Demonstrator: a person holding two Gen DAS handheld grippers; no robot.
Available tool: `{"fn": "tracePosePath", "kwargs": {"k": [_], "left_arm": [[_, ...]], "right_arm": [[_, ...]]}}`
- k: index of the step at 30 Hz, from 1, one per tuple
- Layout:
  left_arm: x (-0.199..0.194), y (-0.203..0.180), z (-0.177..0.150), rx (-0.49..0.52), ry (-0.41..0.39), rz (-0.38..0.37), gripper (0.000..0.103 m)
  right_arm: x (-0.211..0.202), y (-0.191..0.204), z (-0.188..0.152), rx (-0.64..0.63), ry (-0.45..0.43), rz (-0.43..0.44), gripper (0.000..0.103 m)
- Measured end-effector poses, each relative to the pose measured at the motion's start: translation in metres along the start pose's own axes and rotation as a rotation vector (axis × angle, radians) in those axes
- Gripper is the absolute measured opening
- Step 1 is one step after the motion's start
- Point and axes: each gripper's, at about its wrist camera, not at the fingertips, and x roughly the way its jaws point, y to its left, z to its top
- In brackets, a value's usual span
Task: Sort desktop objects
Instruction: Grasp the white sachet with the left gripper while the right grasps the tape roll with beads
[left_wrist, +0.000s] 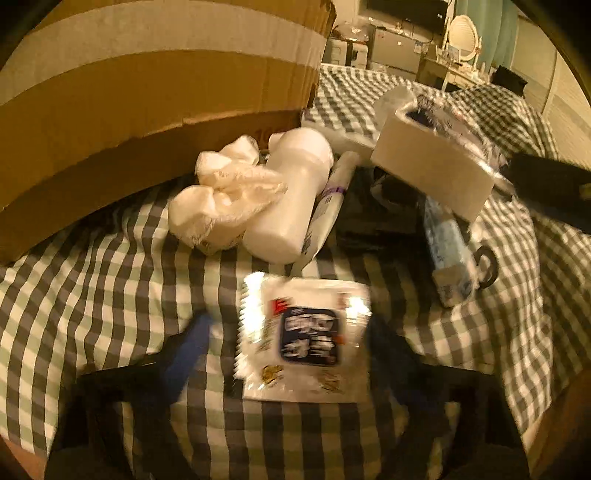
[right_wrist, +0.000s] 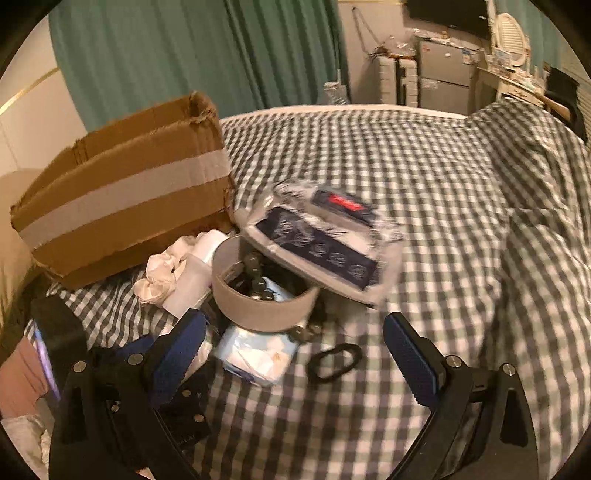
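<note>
Glossy snack packet lying between left gripper fingers, spread wide, touching nothing; right gripper likewise spread over clutter; picking step, likely; next: closing squarely, lifting toward cardboard box ahead-left.

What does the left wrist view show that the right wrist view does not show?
Only the left wrist view shows the white snack packet with a dark blue label, lying between the open left gripper fingers. Only the right wrist view shows the green curtain and the open, empty right gripper. Both show the brown cardboard box, crumpled white tissue and checked bedsheet.
</note>
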Motion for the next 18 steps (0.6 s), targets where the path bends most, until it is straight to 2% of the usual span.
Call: {"fn": "tracePosePath", "kwargs": {"k": [3,7,11,12,13,14,18], "left_arm": [[-0.007,0.007,0.003,-0.027,-0.006,-0.011,0.043],[-0.011,0.022,0.005,-0.102,0.000,-0.066,0.039],[-0.014,0.023,0.004,-0.102,-0.009,-0.072,0.036],[-0.015,0.022,0.003,-0.101,-0.010,-0.073,0.035],[-0.015,0.023,0.003,-0.103,-0.012,-0.076,0.035],[-0.017,0.024,0.003,-0.107,-0.015,-0.080,0.034],[-0.021,0.022,0.002,-0.108,-0.032,-0.077,0.030]], "right_arm": [[0.015,0.009,0.008,-0.009,0.011,0.002,0.097],[0.031,0.012,0.016,0.005,0.021,-0.001,0.097],[0.046,0.009,0.020,0.039,0.045,-0.009,0.097],[0.049,0.007,0.020,0.046,0.052,-0.002,0.092],[0.049,0.007,0.019,0.051,0.055,0.021,0.082],[0.049,0.006,0.018,0.057,0.056,0.044,0.082],[0.030,0.012,0.010,0.003,0.006,-0.015,0.081]]}}
